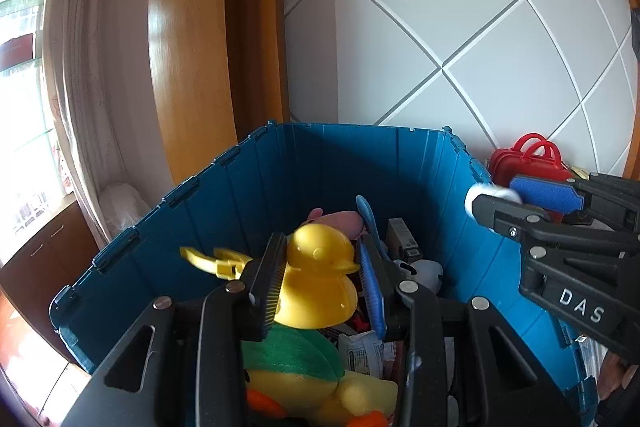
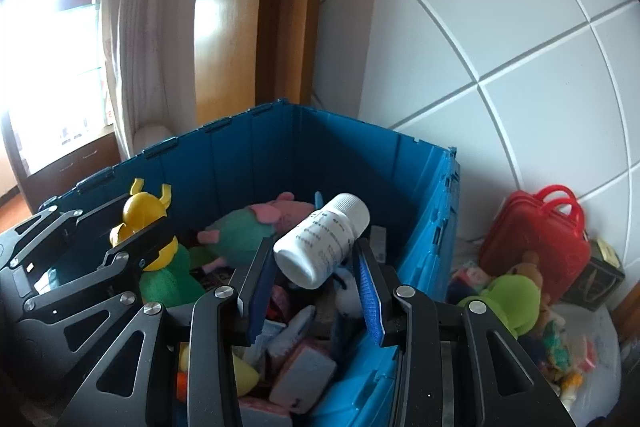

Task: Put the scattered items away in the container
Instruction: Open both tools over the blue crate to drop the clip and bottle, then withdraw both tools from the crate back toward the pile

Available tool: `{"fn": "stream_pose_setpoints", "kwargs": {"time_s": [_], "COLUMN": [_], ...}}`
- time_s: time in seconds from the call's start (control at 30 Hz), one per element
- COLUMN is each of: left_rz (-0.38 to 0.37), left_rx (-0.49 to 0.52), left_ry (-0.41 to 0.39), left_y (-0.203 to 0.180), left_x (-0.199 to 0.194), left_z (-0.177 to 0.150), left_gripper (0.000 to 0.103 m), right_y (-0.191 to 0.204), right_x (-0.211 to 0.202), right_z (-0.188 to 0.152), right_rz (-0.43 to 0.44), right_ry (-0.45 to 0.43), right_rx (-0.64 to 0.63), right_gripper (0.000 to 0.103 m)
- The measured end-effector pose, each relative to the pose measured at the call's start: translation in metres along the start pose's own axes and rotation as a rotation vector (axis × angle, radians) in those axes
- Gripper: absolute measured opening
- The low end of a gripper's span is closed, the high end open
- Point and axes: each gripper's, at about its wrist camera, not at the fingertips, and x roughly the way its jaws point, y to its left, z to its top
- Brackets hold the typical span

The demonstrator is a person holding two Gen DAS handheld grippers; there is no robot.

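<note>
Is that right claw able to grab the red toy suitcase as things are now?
Probably not yet. The right claw is shut on the white bottle over the blue crate, so it has no free grip. The red suitcase sits outside the crate with nothing blocking it once the bottle is dropped.

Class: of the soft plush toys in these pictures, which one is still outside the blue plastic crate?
The bright green plush frog, lying beside the red toy suitcase; the others lie inside the blue plastic crate.

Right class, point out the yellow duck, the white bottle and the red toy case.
yellow duck (image 1: 320, 283), left wrist view, on its body.
white bottle (image 2: 320, 241), right wrist view, on its label.
red toy case (image 2: 534, 247), right wrist view, on its front.
</note>
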Motion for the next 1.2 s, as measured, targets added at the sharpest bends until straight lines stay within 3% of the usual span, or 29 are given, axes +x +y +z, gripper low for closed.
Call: {"fn": "stream_pose_setpoints", "kwargs": {"time_s": [0.07,0.13,0.2,0.37,0.47,0.53,0.67,0.77,0.97,1.0,1.2], "left_rz": [-0.008,-0.021,-0.026,-0.035,-0.039,-0.047,-0.059,-0.070,-0.105,-0.119,-0.212], "left_rx": [-0.004,-0.018,-0.023,-0.020,-0.026,-0.029,-0.029,-0.041,-0.046,-0.042,0.001], "left_ry": [0.008,0.019,0.004,0.008,0.010,0.001,-0.016,-0.026,-0.095,-0.108,-0.148], "left_y": [0.001,0.004,0.005,0.009,0.009,0.008,0.002,-0.003,-0.032,-0.041,-0.115], "left_x": [0.002,0.002,-0.003,-0.005,-0.009,-0.015,-0.028,-0.039,-0.073,-0.079,-0.110], "left_z": [-0.001,-0.002,-0.001,-0.003,-0.006,-0.007,-0.009,-0.010,-0.010,-0.010,-0.014], "left_gripper": [0.042,0.065,0.078,0.080,0.086,0.095,0.095,0.095,0.096,0.103,0.103], "right_y": [-0.002,-0.002,-0.002,-0.003,-0.007,-0.011,-0.025,-0.041,-0.085,-0.095,-0.160], "right_x": [0.001,0.001,0.001,-0.004,-0.011,-0.020,-0.040,-0.058,-0.104,-0.113,-0.160], "right_z": [0.003,0.006,0.008,0.007,0.004,0.001,-0.007,-0.016,-0.045,-0.052,-0.092], "right_rz": [-0.013,-0.024,-0.033,-0.047,-0.046,-0.052,-0.065,-0.079,-0.122,-0.135,-0.208], "right_ry": [-0.001,-0.004,-0.006,-0.013,-0.025,-0.038,-0.062,-0.079,-0.111,-0.115,-0.136], "right_rx": [0.003,0.002,0.000,0.012,0.027,0.041,0.073,0.113,0.203,0.218,0.297], "right_gripper": [0.038,0.038,0.038,0.044,0.064,0.085,0.087,0.103,0.103,0.103,0.103]}}
